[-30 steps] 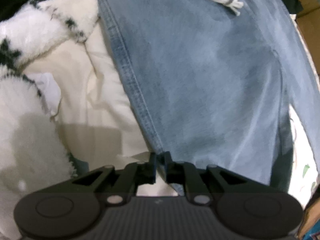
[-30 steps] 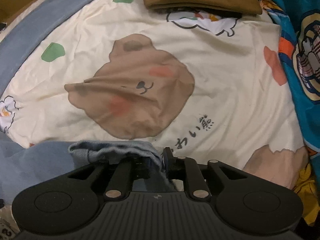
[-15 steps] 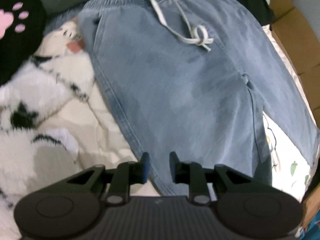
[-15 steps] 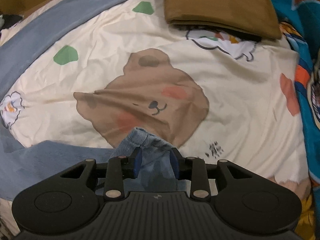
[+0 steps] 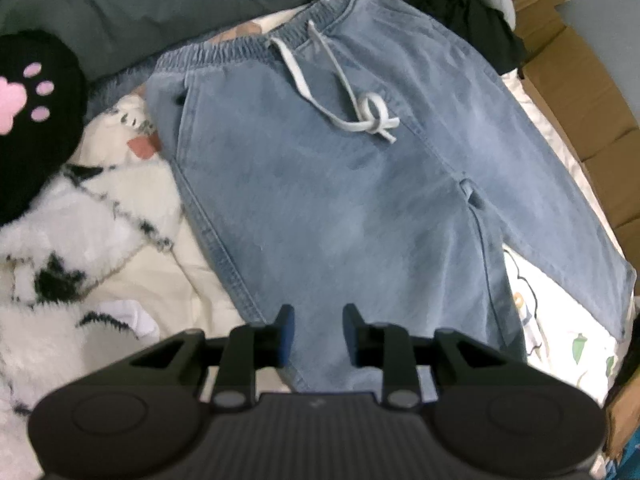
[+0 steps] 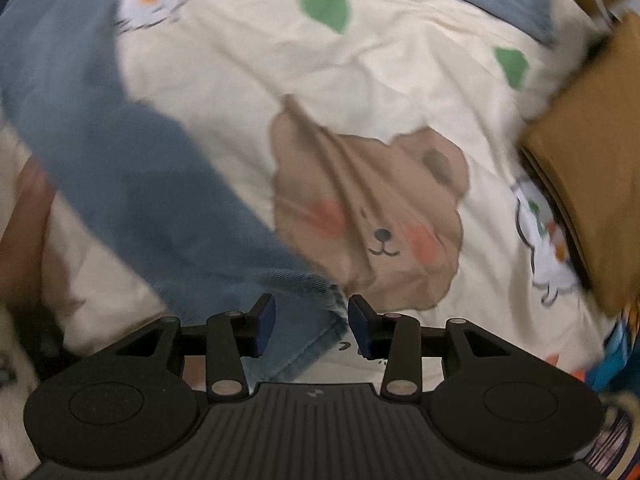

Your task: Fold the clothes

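Both tongs just let go of the jeans [image 5: 360, 200]. Left tongs [image 5: 316, 332] opening, empty, lifted above the leg. Right tongs [image 6: 310, 322] opening, hem loose between the jaws. Jeans lie flat on the bedsheet [image 6: 240, 80]; regrasp next, probably.

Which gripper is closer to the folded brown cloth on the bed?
Right. The right gripper, jaws opening over a denim hem, has the folded brown cloth close by. The left gripper hovers over the jeans, with no brown cloth in view.

bedsheet [image 6: 240, 92] cream, bore bear print [image 6: 372, 220] | black paw-print cushion [image 5: 36, 120] lay left | fluffy white-black blanket [image 5: 80, 248] beside it | cardboard boxes [image 5: 576, 92] stood right
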`<control>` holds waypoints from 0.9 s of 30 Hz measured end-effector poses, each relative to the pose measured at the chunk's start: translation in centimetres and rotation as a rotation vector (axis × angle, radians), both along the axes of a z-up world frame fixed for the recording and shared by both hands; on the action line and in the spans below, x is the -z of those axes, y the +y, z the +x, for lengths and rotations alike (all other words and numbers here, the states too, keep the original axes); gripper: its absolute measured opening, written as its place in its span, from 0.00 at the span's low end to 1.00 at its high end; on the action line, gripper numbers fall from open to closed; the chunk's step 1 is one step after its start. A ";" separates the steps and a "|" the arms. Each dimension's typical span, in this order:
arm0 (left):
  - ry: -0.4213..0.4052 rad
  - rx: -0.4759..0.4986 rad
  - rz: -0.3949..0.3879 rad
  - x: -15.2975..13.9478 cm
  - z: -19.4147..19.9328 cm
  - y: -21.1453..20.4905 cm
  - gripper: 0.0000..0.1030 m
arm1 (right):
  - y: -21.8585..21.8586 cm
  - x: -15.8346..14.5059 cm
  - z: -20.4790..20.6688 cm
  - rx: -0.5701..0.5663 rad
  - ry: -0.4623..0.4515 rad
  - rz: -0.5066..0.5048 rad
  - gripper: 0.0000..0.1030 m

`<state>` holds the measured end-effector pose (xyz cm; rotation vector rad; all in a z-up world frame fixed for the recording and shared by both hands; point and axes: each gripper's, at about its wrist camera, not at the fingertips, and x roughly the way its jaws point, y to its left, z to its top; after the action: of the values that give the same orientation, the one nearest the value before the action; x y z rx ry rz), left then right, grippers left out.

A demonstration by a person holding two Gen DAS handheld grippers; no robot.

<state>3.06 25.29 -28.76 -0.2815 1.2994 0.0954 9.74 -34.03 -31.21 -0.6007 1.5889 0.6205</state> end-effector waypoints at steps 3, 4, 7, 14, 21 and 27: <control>-0.021 0.008 0.024 -0.7 -0.1 -0.2 0.29 | 0.4 0.0 -0.2 -0.116 0.051 0.017 0.46; -0.028 0.011 0.030 -1.0 -0.1 -0.2 0.30 | 0.5 0.1 -0.3 -0.153 0.065 0.021 0.46; -0.050 0.050 0.060 -1.4 0.2 -0.6 0.32 | 0.9 0.3 -0.9 -0.246 0.063 0.030 0.47; -0.067 0.138 0.100 -0.9 1.6 -2.1 0.33 | 0.1 1.0 -0.9 -0.320 -0.039 0.136 0.50; -0.054 0.182 0.081 1.1 3.0 -4.8 0.33 | -0.2 3.6 -2.0 -0.385 -0.051 0.162 0.49; -0.056 0.261 0.066 3.8 4.5 -7.9 0.33 | -0.6 4.7 -2.2 -0.442 -0.070 0.090 0.08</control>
<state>7.53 17.43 -32.53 -0.0570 1.2639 -0.0904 7.58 -34.63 -35.91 -0.9064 1.3608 0.9817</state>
